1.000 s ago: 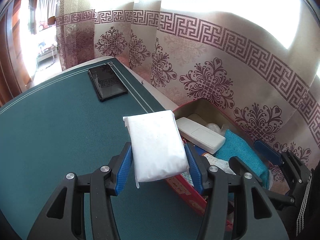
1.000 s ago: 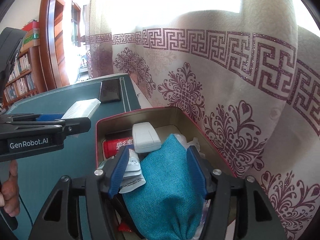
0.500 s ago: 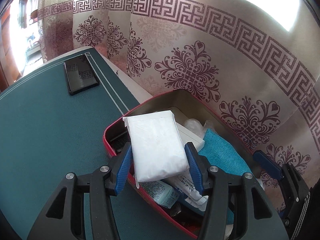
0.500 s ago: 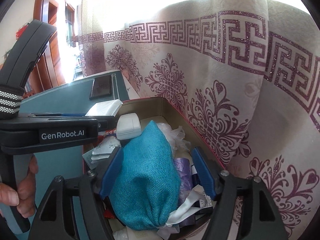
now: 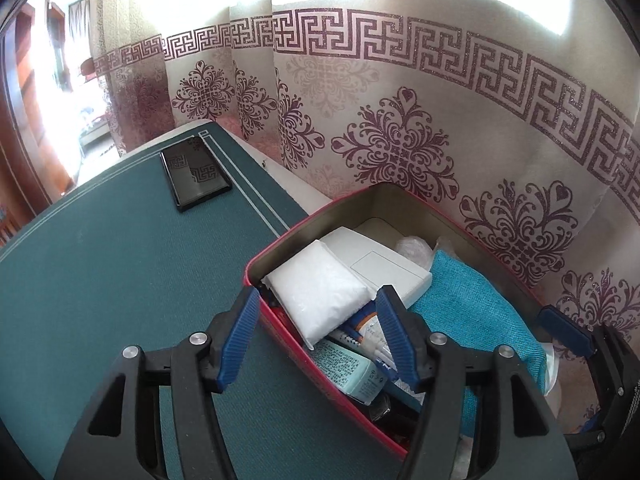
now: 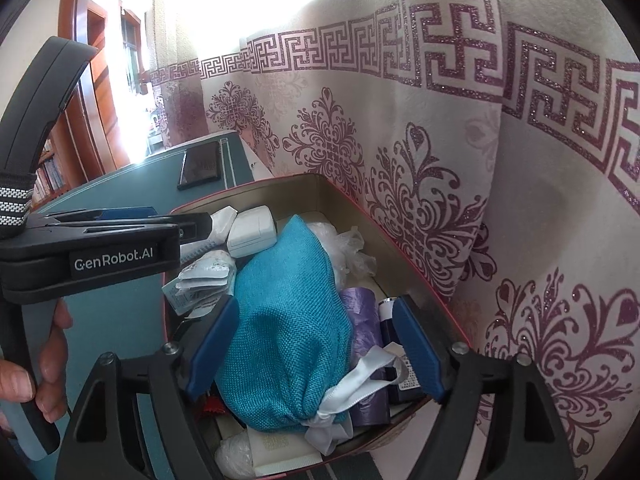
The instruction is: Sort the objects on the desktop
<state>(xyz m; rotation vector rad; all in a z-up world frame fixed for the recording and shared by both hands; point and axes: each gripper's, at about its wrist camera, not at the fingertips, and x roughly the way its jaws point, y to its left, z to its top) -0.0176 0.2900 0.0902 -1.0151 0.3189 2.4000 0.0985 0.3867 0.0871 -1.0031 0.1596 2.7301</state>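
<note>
Tin (image 5: 288,240) holds white packet (image 5: 320,296), teal pouch (image 6: 288,320), adapter (image 6: 252,232).

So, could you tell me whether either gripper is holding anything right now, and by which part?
Nothing is held. The left gripper has just opened off the white packet; the right gripper has opened off the teal pouch.

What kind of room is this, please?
Probably a room in a home: a green-covered table stands by patterned curtains, bookshelves show beside a wooden door, and a red box holds household odds.
</note>
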